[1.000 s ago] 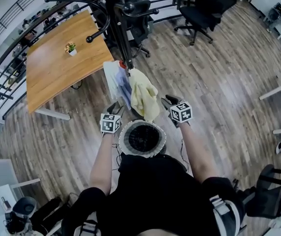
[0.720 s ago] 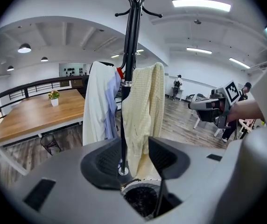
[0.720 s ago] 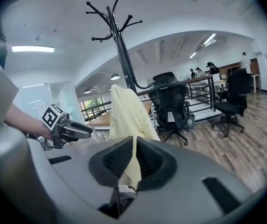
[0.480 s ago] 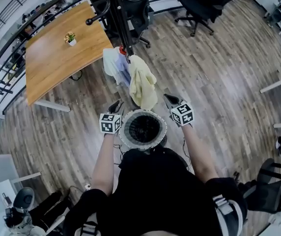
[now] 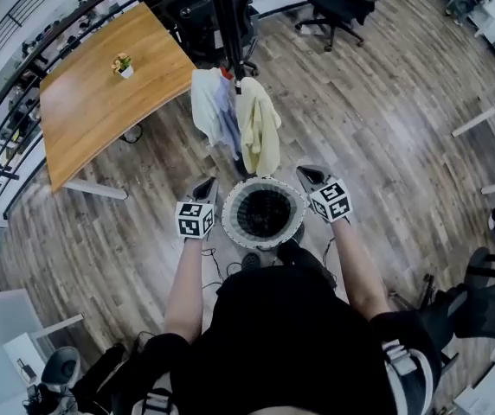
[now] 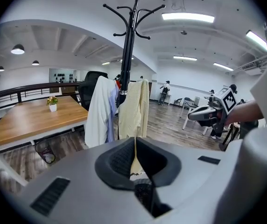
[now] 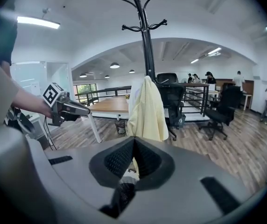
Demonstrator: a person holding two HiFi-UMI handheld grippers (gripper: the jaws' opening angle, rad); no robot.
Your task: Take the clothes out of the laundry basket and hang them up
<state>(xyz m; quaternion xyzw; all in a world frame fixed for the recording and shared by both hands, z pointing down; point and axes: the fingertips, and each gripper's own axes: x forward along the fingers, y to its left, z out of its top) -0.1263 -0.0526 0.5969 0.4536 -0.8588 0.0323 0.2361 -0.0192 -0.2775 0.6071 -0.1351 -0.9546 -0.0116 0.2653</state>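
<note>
A black coat rack (image 5: 230, 24) carries a white garment (image 5: 204, 102), a bluish one behind it and a pale yellow garment (image 5: 260, 132). The round laundry basket (image 5: 230, 219), white-rimmed and dark inside, stands on the floor just below them. My left gripper (image 5: 204, 182) hangs at the basket's left, its jaws just closed with nothing between them. My right gripper (image 5: 306, 173) is shut and empty at the basket's right. In the left gripper view the shut jaws (image 6: 134, 139) point at the yellow garment (image 6: 133, 113). The right gripper (image 7: 134, 139) also faces it (image 7: 146, 111).
A wooden table (image 5: 100, 93) with a small potted plant (image 5: 123, 62) stands left of the rack. Black office chairs (image 5: 334, 15) and a railing lie behind it. Another chair (image 5: 490, 301) is at the lower right. Wooden floor surrounds the basket.
Both grippers have drawn back from the yellow garment's lower end to either side of the basket. Their jaws have shut. The garments stay hanging on the rack.
</note>
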